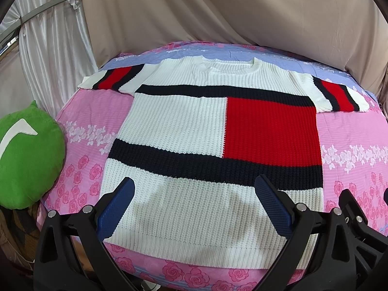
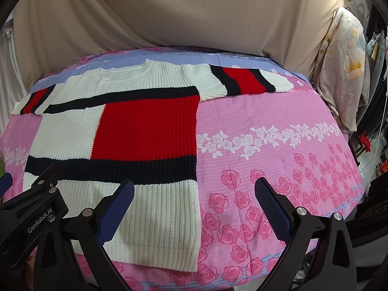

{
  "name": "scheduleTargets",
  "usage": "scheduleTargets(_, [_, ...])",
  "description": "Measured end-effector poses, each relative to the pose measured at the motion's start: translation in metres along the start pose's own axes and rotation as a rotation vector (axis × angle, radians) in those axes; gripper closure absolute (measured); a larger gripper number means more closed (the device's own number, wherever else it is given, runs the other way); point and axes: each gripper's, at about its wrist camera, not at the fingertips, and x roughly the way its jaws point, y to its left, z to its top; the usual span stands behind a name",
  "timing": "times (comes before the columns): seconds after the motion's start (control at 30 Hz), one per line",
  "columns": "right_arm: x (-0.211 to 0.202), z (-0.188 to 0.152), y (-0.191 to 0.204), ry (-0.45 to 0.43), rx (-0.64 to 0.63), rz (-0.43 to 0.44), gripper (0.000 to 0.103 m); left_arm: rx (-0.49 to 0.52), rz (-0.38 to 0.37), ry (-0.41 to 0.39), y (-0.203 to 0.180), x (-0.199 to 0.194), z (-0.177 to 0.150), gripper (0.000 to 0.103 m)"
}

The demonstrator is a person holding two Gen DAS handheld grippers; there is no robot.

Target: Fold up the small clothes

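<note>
Bed (image 1: 97,131) with a pink rose-print sheet, lilac band at the far edge, beige drape (image 1: 266,19) hung behind it.

Left gripper (image 1: 194,189): jaws wide apart, nothing between them, blue pads (image 1: 116,208) hovering over the sweater's lower white part, just above the hem. Shadows of both fingers fall on the knit below.

Right gripper (image 2: 194,191): also wide open, empty. Its left pad sits over the sweater's lower right corner, its right pad over bare sheet. The left gripper's black body shows at the lower left of the right view, just beside it.

Sweater (image 1: 206,126): knit, white with navy bands and a red block, lying flat and face up in the middle of the bed, collar toward the drape, hem toward the grippers. Both short sleeves spread out sideways, each with red and navy stripes. Unfolded.

Green cushion (image 1: 26,155) at the bed's left edge, apart from the sweater. Pale floral bedding (image 2: 344,72) bunched at the bed's far right. White curtain (image 1: 48,48) left of the drape.
</note>
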Motion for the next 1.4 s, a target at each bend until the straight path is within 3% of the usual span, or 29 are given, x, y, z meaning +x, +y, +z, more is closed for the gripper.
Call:
scheduleTargets(0.9, [0.001, -0.002, -0.002, 0.006, 0.0, -0.002, 0.005, 0.007, -0.001, 0.006, 0.002, 0.004, -0.006, 0.007])
scheduleTargets(1.17, [0.008, -0.004, 0.002, 0.027, -0.006, 0.0, 0.005, 0.006, -0.007, 0.041, 0.003, 0.015, -0.004, 0.007])
scheduleTargets(1.27, [0.02, 0.0, -0.001, 0.058, 0.007, 0.055, 0.005, -0.007, -0.04, 0.058, 0.004, 0.021, -0.001, 0.006])
scheduleTargets(1.4, [0.047, 0.014, -0.038, 0.128, 0.157, 0.149, 0.005, -0.043, -0.104, 0.098, 0.004, 0.032, 0.005, 0.006])
